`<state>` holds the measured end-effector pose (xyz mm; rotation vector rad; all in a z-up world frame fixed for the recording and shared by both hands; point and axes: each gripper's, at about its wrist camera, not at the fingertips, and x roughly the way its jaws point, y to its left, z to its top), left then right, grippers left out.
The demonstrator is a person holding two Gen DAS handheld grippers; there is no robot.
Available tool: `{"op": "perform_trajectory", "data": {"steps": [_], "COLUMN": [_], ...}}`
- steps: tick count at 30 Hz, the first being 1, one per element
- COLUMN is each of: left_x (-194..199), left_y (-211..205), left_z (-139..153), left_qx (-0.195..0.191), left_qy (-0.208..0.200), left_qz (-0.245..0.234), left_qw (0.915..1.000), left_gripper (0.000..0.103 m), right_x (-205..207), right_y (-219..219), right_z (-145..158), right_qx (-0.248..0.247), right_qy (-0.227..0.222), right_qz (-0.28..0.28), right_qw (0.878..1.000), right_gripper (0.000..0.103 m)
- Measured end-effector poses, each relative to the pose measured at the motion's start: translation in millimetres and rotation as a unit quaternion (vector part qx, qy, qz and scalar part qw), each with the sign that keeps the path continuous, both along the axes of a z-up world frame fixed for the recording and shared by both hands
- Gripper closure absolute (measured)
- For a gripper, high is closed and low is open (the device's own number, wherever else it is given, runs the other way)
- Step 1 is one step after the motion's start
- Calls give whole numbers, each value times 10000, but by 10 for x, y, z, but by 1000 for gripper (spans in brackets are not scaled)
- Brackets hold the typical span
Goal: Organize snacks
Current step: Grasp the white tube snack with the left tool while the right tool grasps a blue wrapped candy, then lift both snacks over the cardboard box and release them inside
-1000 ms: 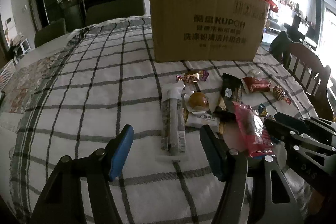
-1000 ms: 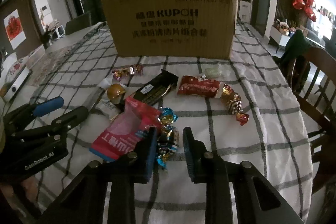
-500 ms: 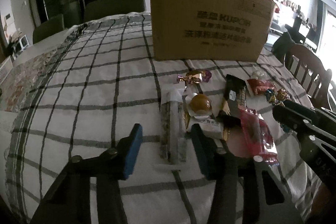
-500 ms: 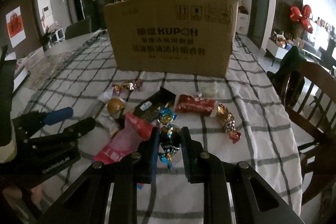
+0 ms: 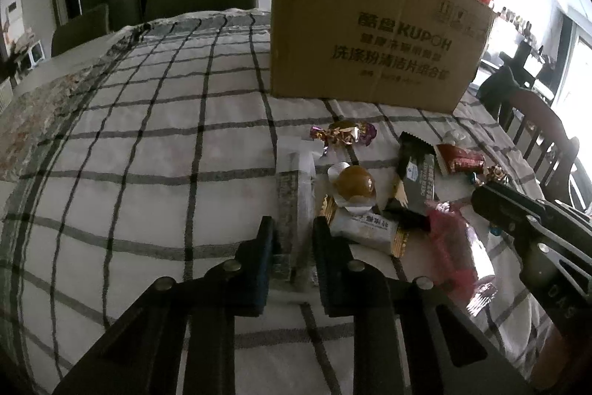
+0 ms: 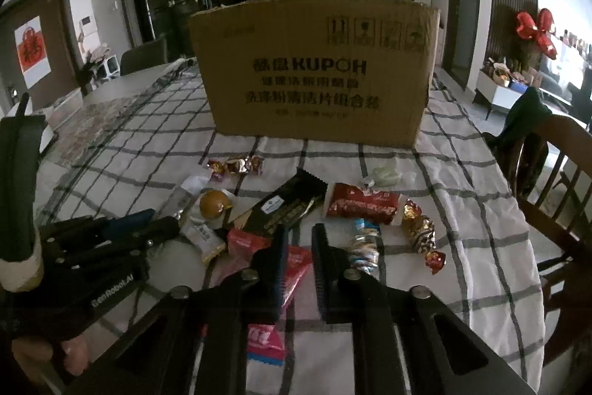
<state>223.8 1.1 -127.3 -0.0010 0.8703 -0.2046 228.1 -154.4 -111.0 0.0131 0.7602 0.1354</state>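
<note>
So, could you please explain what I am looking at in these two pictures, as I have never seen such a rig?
No robot here: a person holds two two-finger tools, each with a wide-angle camera looking forward along it. One picture is from the left tool, the other from the right tool. On the checked cloth lie mixed snacks in front of a cardboard box. Both tools have just been closing. The left tool is shut on a long packet. The right tool is shut too, over a pink packet, with a blue sweet just outside it; I cannot tell whether it holds anything.
</note>
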Motion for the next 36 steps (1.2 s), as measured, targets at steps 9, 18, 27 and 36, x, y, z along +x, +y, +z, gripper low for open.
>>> {"op": "perform_trajectory", "data": {"steps": [9, 18, 27, 36], "left_x": [-249, -254, -248, -345], "left_y": [-11, -195, -259, -286], "left_z": [268, 284, 326, 659], "left_qx": [-2, -107, -194, -263], "left_qy": [-407, -404, -396, -766], "left_qz": [61, -182, -209, -208], "left_qw": [9992, 9990, 9988, 9965], "left_gripper": [82, 82, 82, 82], "right_x": [-82, 27, 56, -89], "right_y": [-141, -315, -364, -376], "right_z": [32, -88, -113, 251], "right_qx": [18, -16, -17, 178], "right_qy": [-104, 112, 178, -224], "right_qz": [-245, -523, -496, -317], "right_qw": [9996, 9986, 9986, 9991], "right_gripper": [75, 72, 84, 84]}}
